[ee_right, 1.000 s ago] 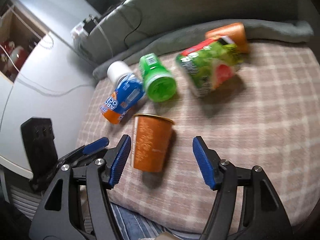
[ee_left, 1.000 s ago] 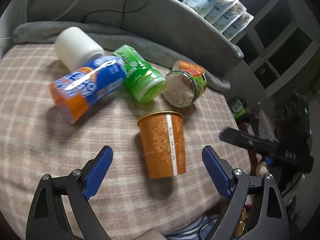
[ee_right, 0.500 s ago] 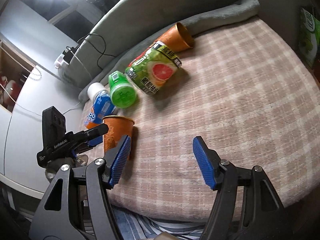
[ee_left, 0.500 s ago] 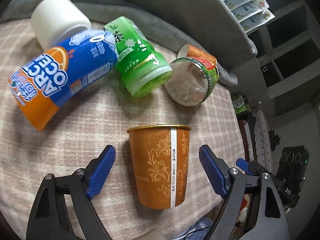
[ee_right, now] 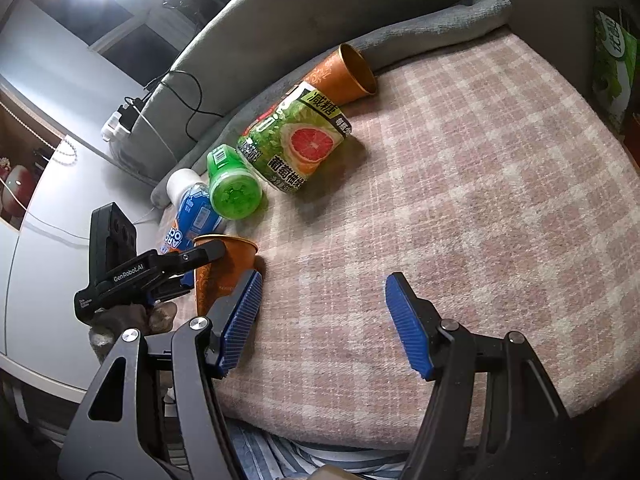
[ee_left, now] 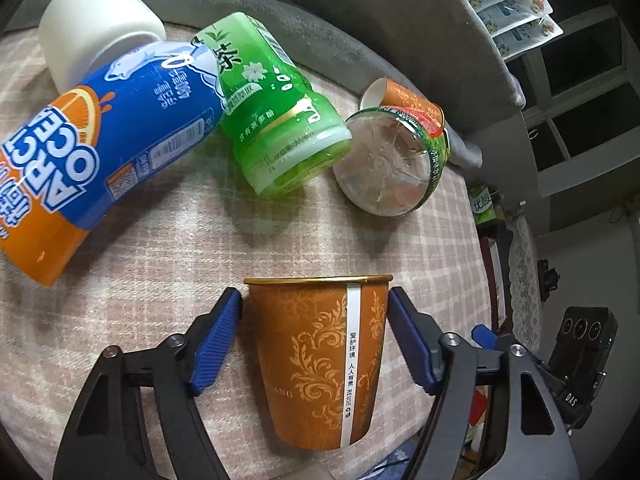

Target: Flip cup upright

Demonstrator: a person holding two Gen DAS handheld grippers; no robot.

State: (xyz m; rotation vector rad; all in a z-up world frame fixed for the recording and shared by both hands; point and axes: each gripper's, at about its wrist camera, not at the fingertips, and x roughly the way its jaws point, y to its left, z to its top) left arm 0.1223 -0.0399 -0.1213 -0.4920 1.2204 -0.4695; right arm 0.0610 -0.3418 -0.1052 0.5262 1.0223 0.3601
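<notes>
An orange paper cup point(ee_left: 320, 356) with gold swirls and a white stripe lies on its side on the plaid cushion, its gold rim pointing away from me. My left gripper point(ee_left: 314, 340) has closed in around it, a blue pad at each side of the cup near the rim. In the right wrist view the same cup point(ee_right: 230, 256) shows behind the left gripper point(ee_right: 180, 268). My right gripper point(ee_right: 322, 324) is open and empty over bare cushion. A second orange cup point(ee_right: 344, 76) lies on its side at the back.
Lying on the plaid cushion point(ee_right: 460, 208): a blue-orange bottle point(ee_left: 104, 160) with a white cap, a green tea bottle point(ee_left: 272, 112) and a grapefruit-label bottle point(ee_right: 296, 144). A grey backrest point(ee_left: 360, 20) curves behind. The cushion's edge drops off in front.
My left gripper moved forward over the cup and its jaws narrowed from wide open to the cup's sides. My right gripper drew back to the right, away from the cup.
</notes>
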